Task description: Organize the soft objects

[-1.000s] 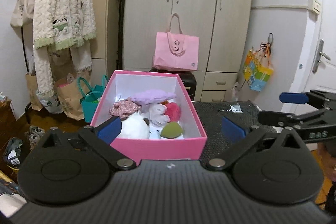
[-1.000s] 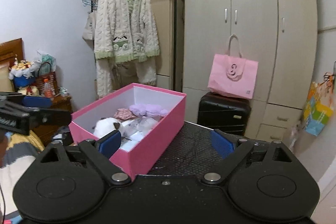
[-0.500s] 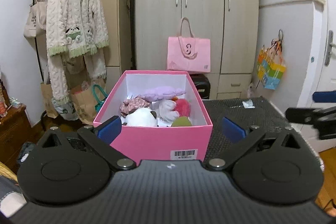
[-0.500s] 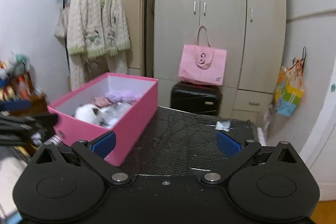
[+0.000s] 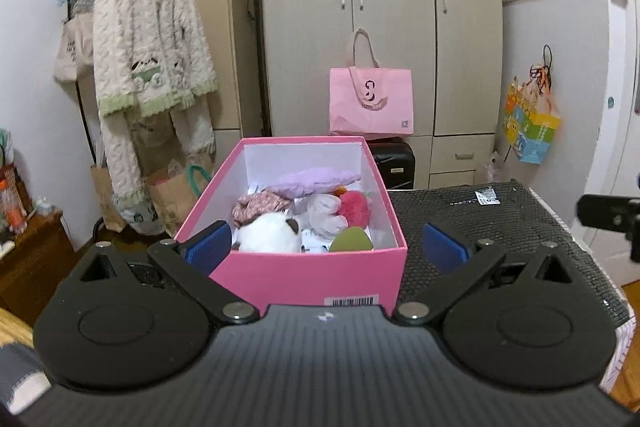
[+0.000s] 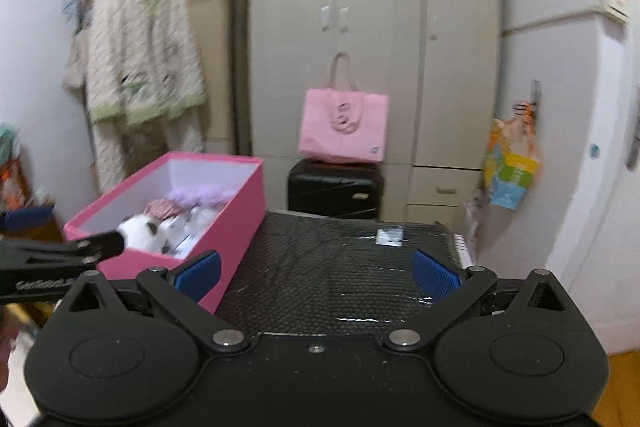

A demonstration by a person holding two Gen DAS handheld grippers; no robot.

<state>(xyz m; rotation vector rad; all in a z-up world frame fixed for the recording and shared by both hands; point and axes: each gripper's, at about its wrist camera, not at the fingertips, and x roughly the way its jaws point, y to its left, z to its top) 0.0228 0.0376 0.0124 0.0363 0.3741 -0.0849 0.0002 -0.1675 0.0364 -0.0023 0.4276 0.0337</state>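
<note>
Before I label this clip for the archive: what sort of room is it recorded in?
Most likely a bedroom or dressing room in a home: a tall beige wardrobe, a fluffy cream-and-green pyjama set hanging on a black clothes rail, and a black hard-shell suitcase beside it.

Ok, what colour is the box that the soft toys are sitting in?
The box is bright pink outside with a white lining. It shows best in the left wrist view.

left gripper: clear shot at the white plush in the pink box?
Probably yes. The left gripper is open, empty, and faces the pink box; the white plush lies uncovered just behind the near wall.
</note>
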